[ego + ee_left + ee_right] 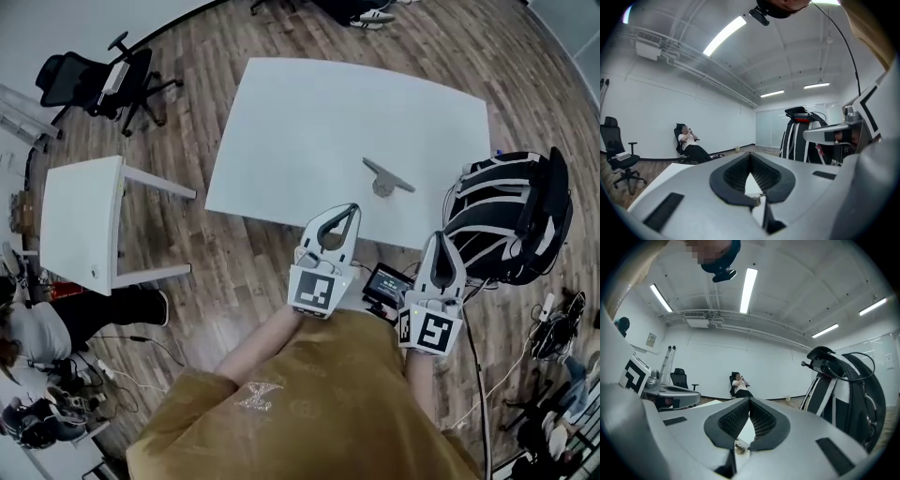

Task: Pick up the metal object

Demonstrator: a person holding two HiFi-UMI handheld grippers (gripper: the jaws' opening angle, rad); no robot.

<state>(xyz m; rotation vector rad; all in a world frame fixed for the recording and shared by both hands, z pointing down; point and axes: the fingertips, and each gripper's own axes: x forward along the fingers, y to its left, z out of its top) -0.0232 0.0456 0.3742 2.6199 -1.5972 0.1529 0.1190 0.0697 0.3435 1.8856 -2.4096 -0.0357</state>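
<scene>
The metal object (385, 178), a grey flat bar with a round disc on it, lies on the white table (309, 122) toward its near right part. Both grippers are held side by side in front of the person's chest, at the table's near edge and short of the object. My left gripper (352, 209) is shut with nothing in it; in the left gripper view its black pads (736, 173) meet at the tip. My right gripper (439, 235) is also shut and empty, its ribbed pads (764, 420) touching. Both gripper views face level across the room, and the metal object does not show in them.
A black chair with white stripes (511, 220) stands close by the table's right corner, also in the right gripper view (843, 390). A small white side table (80, 220) and a black office chair (98, 80) stand at the left. A person (740, 384) sits by the far wall.
</scene>
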